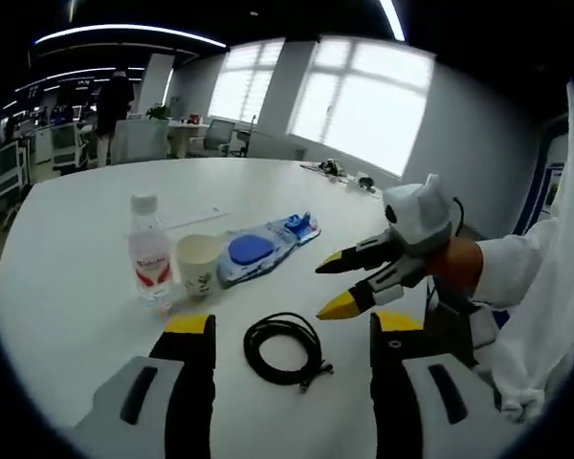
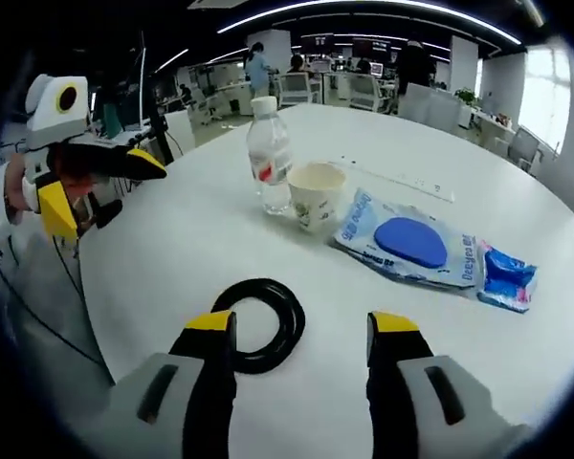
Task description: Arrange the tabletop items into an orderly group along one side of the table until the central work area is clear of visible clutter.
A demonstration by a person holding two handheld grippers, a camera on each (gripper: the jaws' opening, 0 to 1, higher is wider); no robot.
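— Over the white round table (image 1: 67, 287), what are the claws doing?
— Left claw (image 1: 292, 330) and right claw (image 2: 301, 330) both gape, empty, above the coiled black cable (image 1: 285, 348). Beyond stand a clear plastic water bottle (image 1: 149, 251), cream paper cup (image 1: 199, 265) and blue wet-wipes pack (image 1: 263, 246).

You've got little readable text here. The blue wipes pack (image 2: 416, 251) on the surface carries "Deeyeo" along its edge in the right gripper view; its other print is too small. The water bottle (image 1: 149, 253) has a red-and-white label, lettering blurred. The paper cup (image 1: 199, 265) shows dark marks, illegible.
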